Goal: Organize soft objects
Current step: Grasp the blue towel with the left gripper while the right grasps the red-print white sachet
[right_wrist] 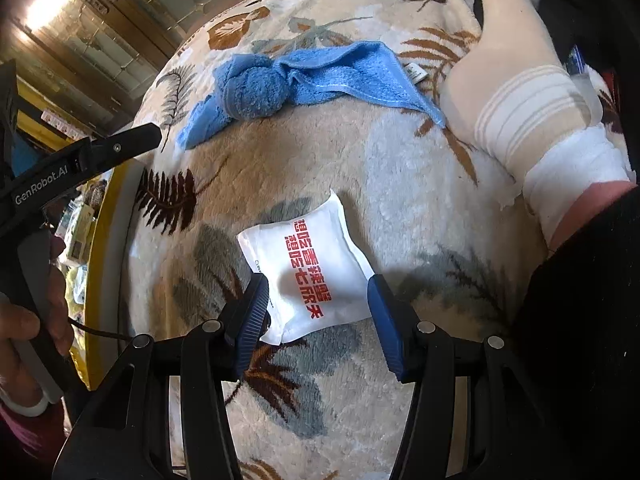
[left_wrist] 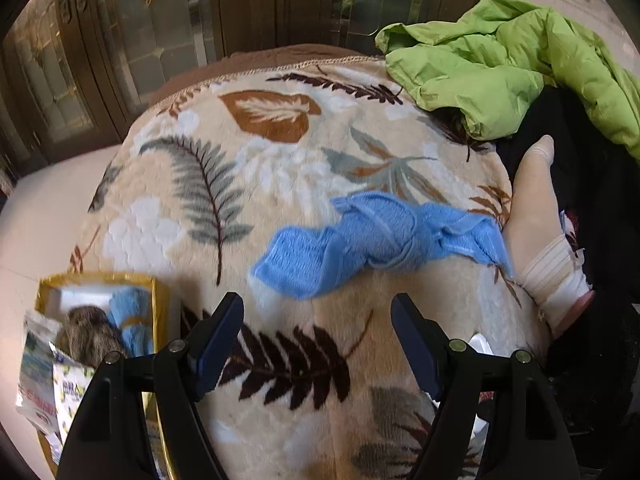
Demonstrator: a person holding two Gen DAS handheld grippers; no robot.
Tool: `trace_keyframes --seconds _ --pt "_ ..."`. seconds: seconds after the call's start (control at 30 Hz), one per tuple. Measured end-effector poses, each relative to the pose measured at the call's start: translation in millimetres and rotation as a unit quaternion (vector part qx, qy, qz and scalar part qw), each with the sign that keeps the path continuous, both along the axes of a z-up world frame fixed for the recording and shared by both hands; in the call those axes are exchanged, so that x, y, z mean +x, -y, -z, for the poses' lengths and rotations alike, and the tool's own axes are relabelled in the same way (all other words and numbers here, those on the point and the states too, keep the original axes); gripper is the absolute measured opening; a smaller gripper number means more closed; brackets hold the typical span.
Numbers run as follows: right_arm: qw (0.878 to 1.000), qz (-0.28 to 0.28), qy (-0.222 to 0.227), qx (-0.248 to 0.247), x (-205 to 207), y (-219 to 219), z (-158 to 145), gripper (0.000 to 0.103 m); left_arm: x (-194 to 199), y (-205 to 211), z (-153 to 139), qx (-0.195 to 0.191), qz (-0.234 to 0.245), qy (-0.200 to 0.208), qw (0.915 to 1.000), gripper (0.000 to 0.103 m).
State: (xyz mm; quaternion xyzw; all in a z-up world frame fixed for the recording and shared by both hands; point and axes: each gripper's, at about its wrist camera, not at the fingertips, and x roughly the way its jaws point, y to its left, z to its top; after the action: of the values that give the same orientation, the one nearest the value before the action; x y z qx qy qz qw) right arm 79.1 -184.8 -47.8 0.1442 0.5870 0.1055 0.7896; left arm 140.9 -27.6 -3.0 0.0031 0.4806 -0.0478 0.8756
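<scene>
A knotted blue towel (left_wrist: 372,240) lies on the leaf-patterned blanket (left_wrist: 260,152); it also shows in the right wrist view (right_wrist: 288,80). My left gripper (left_wrist: 318,320) is open and empty, just short of the towel. A white packet with red characters (right_wrist: 308,272) lies flat on the blanket (right_wrist: 400,184). My right gripper (right_wrist: 318,300) is open, its fingers on either side of the packet's near half, not closed on it. The left gripper's finger (right_wrist: 128,142) shows at the left of the right wrist view.
A yellow box (left_wrist: 158,300) at the lower left holds a blue towel (left_wrist: 128,320), a brown furry item (left_wrist: 90,334) and packets (left_wrist: 40,384). A socked foot (left_wrist: 536,220) rests on the blanket's right side. A green jacket (left_wrist: 500,64) lies at the back right.
</scene>
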Motion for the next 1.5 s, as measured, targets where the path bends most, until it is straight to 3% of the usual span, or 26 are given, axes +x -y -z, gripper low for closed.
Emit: trace_keyframes --seconds 0.13,0.27,0.43,0.87,1.07,1.2,1.27,1.5 --pt "1.0 0.012 0.003 0.027 -3 5 -4 0.052 9 11 -1 0.007 0.013 0.007 0.9999 0.076" --pt "1.0 -0.004 0.013 -0.009 -3 0 -7 0.052 19 23 -1 0.016 0.045 0.022 0.9986 0.076" --pt "1.0 -0.006 0.012 -0.005 3 1 -8 0.052 31 31 -2 0.028 0.077 0.044 0.9957 0.076" --pt "0.999 -0.029 0.016 -0.02 12 1 -10 0.052 53 57 7 0.068 0.192 0.064 0.9769 0.076" --pt "0.999 -0.035 0.005 -0.024 13 -4 -3 0.052 64 62 22 0.056 0.212 0.041 0.9748 0.076" --pt "0.996 0.019 -0.013 0.087 6 16 -1 0.052 69 66 32 0.05 0.223 0.024 0.9732 0.076" --pt "0.993 0.033 -0.02 0.112 2 21 -1 0.056 71 71 38 0.05 0.234 0.014 0.971 0.076" --pt "0.998 0.005 -0.014 0.06 -8 12 -7 0.056 82 84 56 0.075 0.243 -0.011 0.9671 0.08"
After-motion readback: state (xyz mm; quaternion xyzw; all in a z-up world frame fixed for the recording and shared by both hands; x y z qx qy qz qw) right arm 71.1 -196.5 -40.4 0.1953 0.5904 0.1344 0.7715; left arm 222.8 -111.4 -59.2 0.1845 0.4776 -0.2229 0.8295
